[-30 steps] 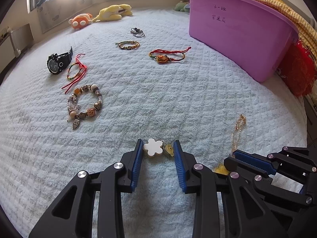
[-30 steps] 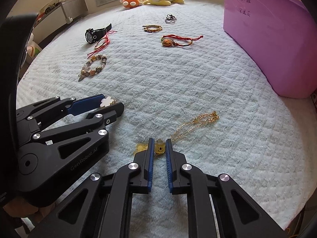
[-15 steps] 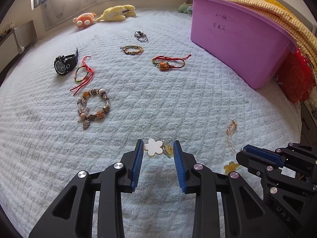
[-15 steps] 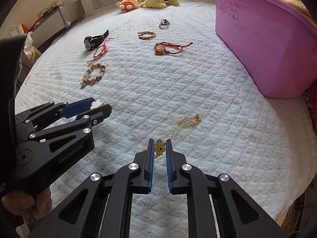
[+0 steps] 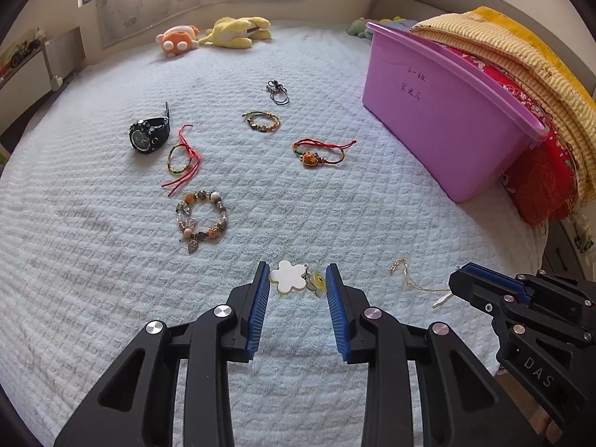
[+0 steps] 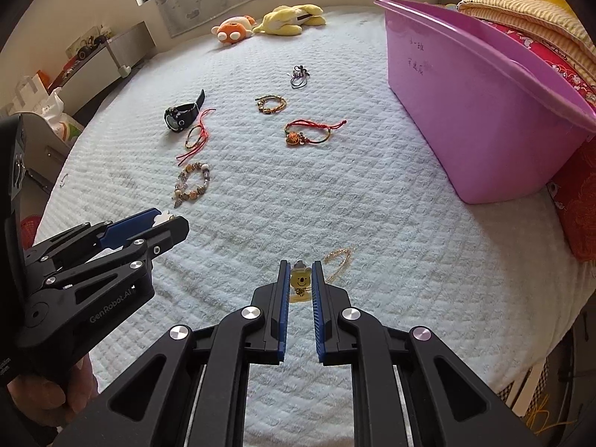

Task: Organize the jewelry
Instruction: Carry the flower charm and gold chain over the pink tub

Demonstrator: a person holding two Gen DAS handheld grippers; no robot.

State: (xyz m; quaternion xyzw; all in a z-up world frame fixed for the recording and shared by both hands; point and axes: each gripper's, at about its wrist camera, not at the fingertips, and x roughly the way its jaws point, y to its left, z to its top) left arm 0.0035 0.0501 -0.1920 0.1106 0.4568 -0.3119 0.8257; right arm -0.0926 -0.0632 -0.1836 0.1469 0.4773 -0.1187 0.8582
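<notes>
Both grippers rose; beaded bracelet point(image 5: 201, 219), purple tub point(image 5: 447, 126) ahead.

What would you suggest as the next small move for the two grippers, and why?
Probably lift both a little higher. The left gripper is shut on the white flower charm and the right gripper on the yellow bear charm, but the gold chain trailing from it seems to touch the white bedspread.

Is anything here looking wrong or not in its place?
One oddity: the gold chain trails loose on the bedspread from the yellow charm gripped by the right gripper, so it could snag. The rest lies tidy.
</notes>
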